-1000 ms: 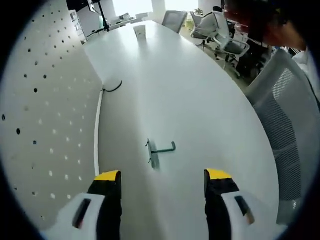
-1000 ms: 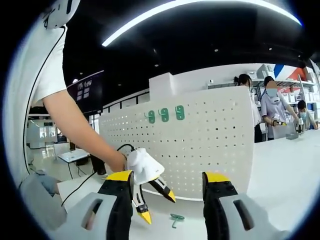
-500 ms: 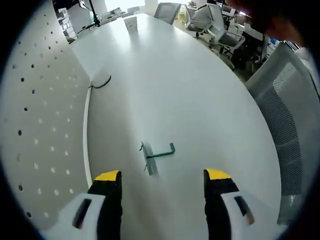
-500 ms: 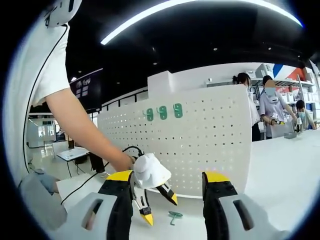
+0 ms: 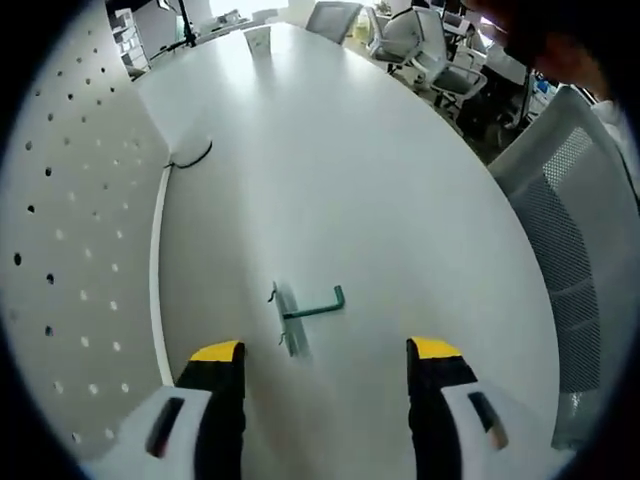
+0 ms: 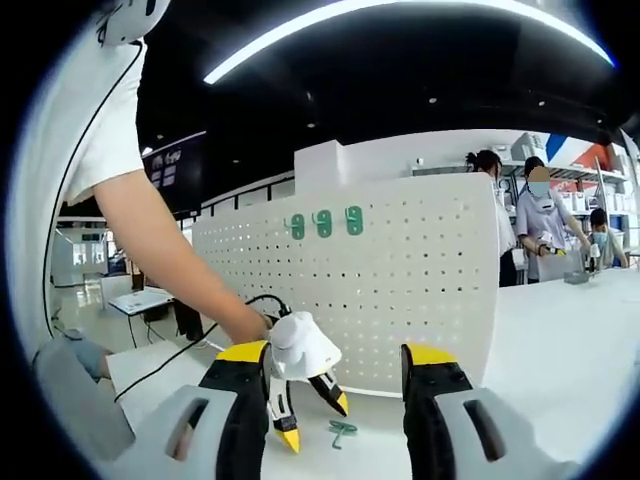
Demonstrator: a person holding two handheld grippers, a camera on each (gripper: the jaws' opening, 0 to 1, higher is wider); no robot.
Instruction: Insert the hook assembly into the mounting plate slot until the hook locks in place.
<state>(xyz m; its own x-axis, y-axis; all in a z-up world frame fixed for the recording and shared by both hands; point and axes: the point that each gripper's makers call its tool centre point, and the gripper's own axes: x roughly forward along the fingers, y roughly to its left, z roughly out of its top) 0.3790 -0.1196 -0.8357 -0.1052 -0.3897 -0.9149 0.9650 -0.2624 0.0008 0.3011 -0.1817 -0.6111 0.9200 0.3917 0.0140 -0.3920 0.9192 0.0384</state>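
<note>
A green hook assembly point(image 5: 305, 314) lies flat on the white table point(image 5: 350, 180), just ahead of my left gripper point(image 5: 325, 350), whose jaws stand open around empty air. The white pegboard mounting plate point(image 5: 70, 240) stands upright along the left of the left gripper view. In the right gripper view the same plate point(image 6: 400, 290) stands ahead with three green hooks point(image 6: 323, 223) hung near its top. The hook assembly point(image 6: 342, 432) lies on the table below it, with the left gripper point(image 6: 312, 418) hovering open over it. My right gripper point(image 6: 332, 352) is open and holds nothing.
A black cable point(image 5: 190, 156) runs out from the plate's foot. Mesh office chairs point(image 5: 570, 240) stand by the table's right edge, more chairs point(image 5: 420, 55) further off. A person's arm point(image 6: 160, 250) holds the left gripper; several people point(image 6: 540, 220) stand at the far right.
The left gripper view has shifted so the hook sits slightly lower and closer to the jaws. In the right gripper view the left gripper has sunk a little toward the hook.
</note>
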